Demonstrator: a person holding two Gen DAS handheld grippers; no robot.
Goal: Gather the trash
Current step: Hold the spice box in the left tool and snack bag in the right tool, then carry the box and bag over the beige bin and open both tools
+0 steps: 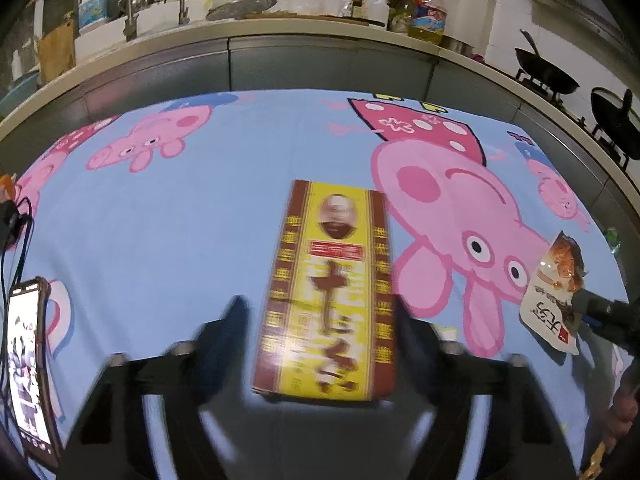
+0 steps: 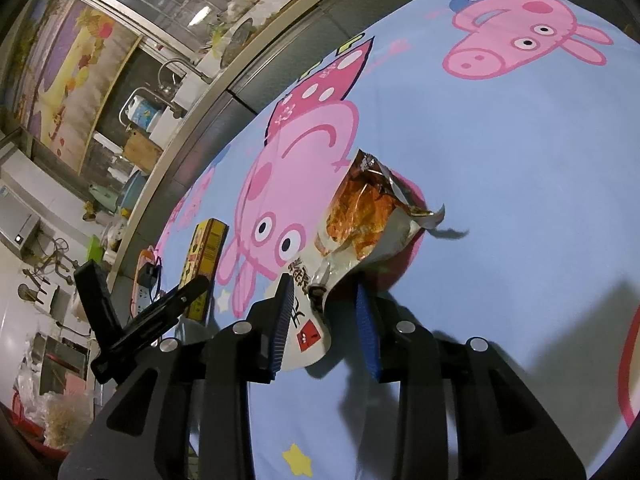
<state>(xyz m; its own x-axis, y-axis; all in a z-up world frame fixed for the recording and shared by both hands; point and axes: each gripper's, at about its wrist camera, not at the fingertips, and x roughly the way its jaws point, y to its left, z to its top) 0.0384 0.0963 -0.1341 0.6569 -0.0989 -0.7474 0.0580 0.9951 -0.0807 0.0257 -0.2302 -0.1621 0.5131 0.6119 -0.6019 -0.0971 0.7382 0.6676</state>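
A yellow and brown carton [image 1: 328,292] lies flat on the blue cartoon-pig tablecloth [image 1: 160,216]. My left gripper [image 1: 320,320] is open, one finger on each side of the carton's near end; the view is blurred. A torn white and orange snack wrapper [image 2: 360,220] lies on the cloth [image 2: 520,200]. My right gripper [image 2: 326,312] is open, its blue pads [image 2: 282,320] on either side of the wrapper's near end, apart from it. The wrapper [image 1: 554,292] and the right gripper [image 1: 600,312] also show at the right of the left wrist view. The carton [image 2: 206,256] and the left gripper [image 2: 160,308] show at the left of the right wrist view.
A phone [image 1: 30,364] with a lit screen stands at the table's left edge, with cables [image 1: 16,224] behind it. A kitchen counter [image 1: 280,28] with a sink, bottles and woks [image 1: 544,72] runs behind the table. A power strip [image 2: 146,284] sits at the table's end.
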